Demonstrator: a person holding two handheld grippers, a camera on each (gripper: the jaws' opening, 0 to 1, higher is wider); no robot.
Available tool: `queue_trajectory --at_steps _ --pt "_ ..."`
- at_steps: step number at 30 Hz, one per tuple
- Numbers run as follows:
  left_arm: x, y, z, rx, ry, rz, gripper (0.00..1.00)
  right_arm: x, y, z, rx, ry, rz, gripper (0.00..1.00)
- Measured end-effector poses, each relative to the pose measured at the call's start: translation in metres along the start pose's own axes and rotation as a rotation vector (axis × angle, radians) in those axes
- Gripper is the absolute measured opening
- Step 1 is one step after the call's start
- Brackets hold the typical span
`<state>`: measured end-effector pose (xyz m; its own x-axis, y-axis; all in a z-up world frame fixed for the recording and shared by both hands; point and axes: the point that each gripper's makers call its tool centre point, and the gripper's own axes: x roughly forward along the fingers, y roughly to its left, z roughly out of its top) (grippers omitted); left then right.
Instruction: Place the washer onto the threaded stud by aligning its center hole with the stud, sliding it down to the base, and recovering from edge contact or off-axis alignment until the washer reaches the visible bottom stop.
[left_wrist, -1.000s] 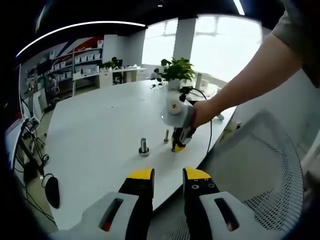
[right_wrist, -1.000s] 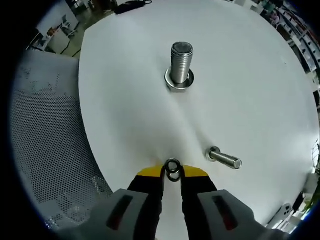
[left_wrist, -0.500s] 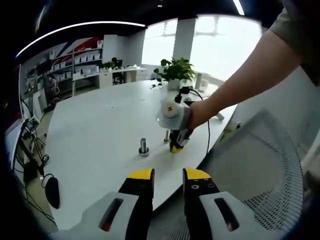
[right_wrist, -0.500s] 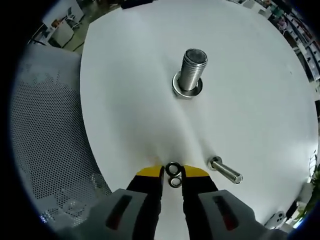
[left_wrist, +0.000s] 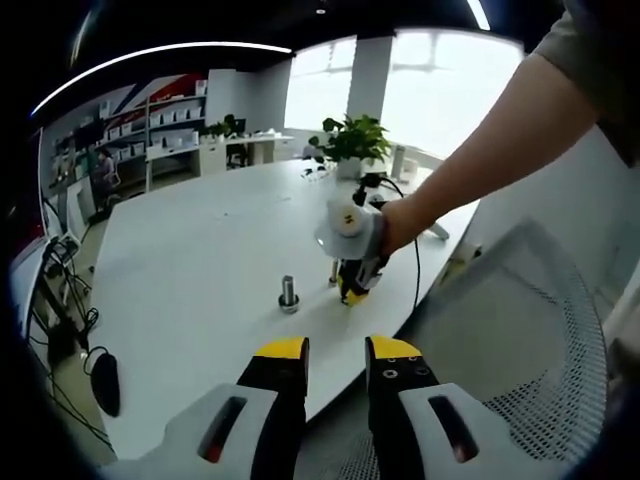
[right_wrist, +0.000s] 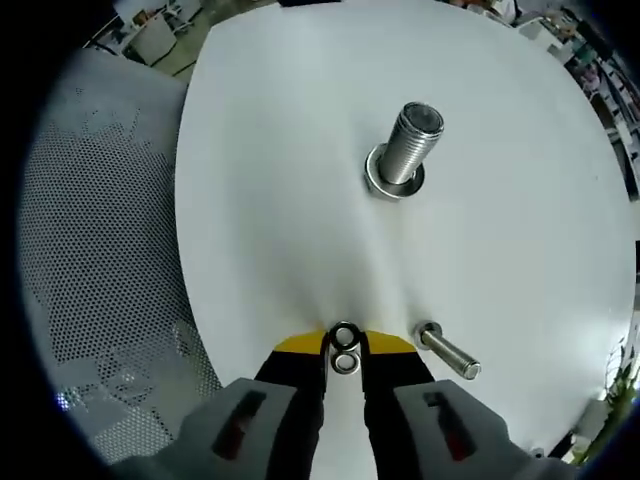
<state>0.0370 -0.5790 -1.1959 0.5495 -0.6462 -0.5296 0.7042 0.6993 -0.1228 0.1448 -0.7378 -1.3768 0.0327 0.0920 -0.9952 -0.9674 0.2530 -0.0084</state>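
The right hand-held gripper (right_wrist: 344, 350) pinches small silver ring washers (right_wrist: 345, 348) above the white tabletop (right_wrist: 280, 200), short of the upright threaded steel stud (right_wrist: 408, 150); threading remains.

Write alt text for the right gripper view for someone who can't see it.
The right tongs pinch a small metal washer above a white table. A large threaded stud stands upright farther ahead, and a thinner bolt stands near the tongs' right side. A mesh chair sits left.
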Motion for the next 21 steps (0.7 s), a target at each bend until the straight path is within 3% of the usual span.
queue_trajectory --at_steps 4,6,13,21 --pt "0.0002 0.0002 0.0 0.002 0.0 0.002 0.2 0.0004 -0.0001 0.0004 0.011 0.077 -0.001 0.15" --pt "0.0001 0.001 -0.0001 -0.001 0.001 0.006 0.2 0.0003 -0.0004 -0.0011 0.075 0.116 -0.011 0.15" --pt "0.0 0.0026 0.0001 -0.004 0.0 0.014 0.2 0.0002 -0.0021 -0.0023 0.063 0.094 -0.002 0.15" --pt "0.0002 0.0032 -0.0008 -0.008 0.005 0.015 0.2 -0.0011 -0.0028 -0.0011 0.151 0.049 0.004 0.14"
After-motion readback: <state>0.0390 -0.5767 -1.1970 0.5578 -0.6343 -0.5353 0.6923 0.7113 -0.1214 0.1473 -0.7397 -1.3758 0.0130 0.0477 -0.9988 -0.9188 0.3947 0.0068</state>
